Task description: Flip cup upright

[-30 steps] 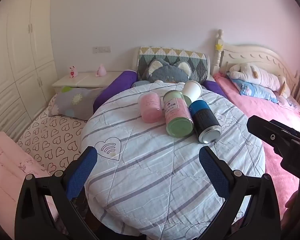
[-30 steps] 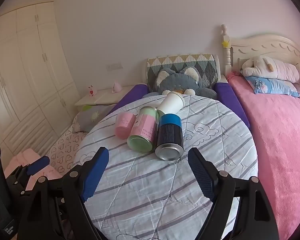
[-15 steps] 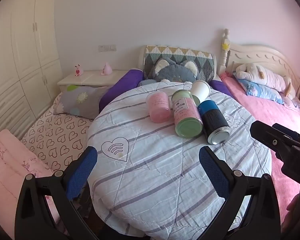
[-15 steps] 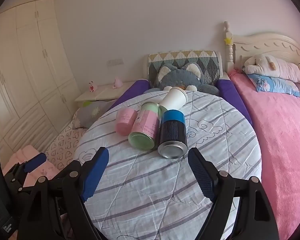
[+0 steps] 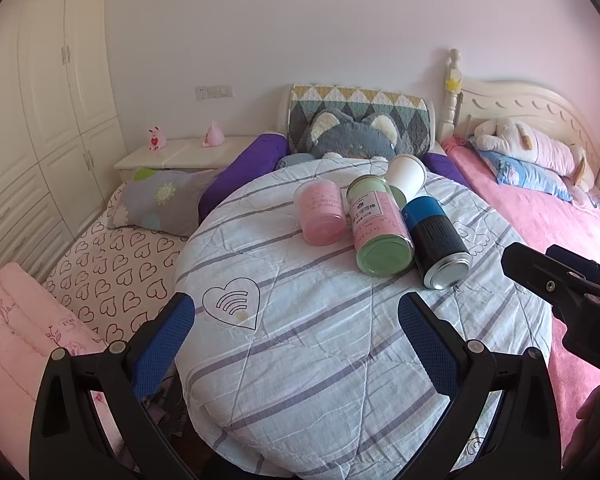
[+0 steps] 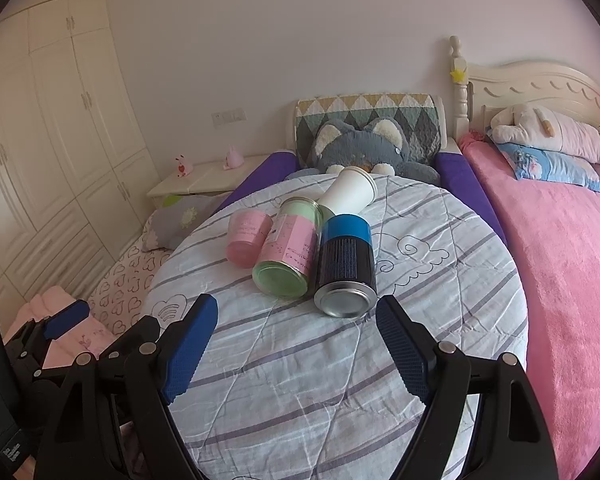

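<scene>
Several cups lie on their sides on a round table under a striped cloth [image 5: 320, 340]: a pink cup [image 5: 321, 213] [image 6: 247, 236], a green-and-pink jar [image 5: 378, 226] [image 6: 290, 254], a blue-and-black can [image 5: 436, 242] [image 6: 346, 266] and a white paper cup [image 5: 406, 174] [image 6: 348, 194] behind them. My left gripper [image 5: 296, 332] is open and empty, short of the cups. My right gripper [image 6: 296, 344] is open and empty, just in front of the can and jar. The right gripper also shows at the right edge of the left wrist view [image 5: 560, 288].
A pink bed [image 6: 572, 260] with plush toys lies to the right. A grey plush cat [image 6: 364, 148] sits behind the table. A heart-print mattress [image 5: 108, 256], a nightstand [image 5: 180, 156] and wardrobes [image 5: 40, 120] are to the left.
Both grippers have moved a little closer to the cups and shifted slightly; the cups sit lower and larger in both views. Both stay open. The cups have not moved.
</scene>
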The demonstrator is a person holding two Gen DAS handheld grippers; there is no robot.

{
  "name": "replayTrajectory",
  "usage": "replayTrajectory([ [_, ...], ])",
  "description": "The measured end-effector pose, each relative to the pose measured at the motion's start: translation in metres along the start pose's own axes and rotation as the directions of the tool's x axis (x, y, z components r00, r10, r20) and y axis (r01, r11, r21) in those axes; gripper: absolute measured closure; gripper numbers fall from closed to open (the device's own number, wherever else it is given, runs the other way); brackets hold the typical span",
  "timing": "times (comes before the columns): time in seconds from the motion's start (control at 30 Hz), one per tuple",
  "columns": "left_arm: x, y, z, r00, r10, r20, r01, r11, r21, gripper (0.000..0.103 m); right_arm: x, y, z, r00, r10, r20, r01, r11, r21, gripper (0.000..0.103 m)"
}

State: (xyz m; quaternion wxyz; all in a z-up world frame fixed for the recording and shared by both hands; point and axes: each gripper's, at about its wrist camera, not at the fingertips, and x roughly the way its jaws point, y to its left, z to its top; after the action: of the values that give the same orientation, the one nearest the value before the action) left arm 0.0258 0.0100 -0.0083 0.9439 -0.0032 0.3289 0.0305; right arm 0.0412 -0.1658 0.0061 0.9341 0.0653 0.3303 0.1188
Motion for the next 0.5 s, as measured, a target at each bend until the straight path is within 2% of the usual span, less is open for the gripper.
replayTrajectory([
  [0.5, 0.025, -0.016, 0.034, 1.0, -0.013, -0.01, 0.013, 0.998, 0.064, 0.0, 0.027, -0.011, 0.024, 0.999, 0.013, -0.036, -0.011, 0.999, 0.046, 0.02],
])
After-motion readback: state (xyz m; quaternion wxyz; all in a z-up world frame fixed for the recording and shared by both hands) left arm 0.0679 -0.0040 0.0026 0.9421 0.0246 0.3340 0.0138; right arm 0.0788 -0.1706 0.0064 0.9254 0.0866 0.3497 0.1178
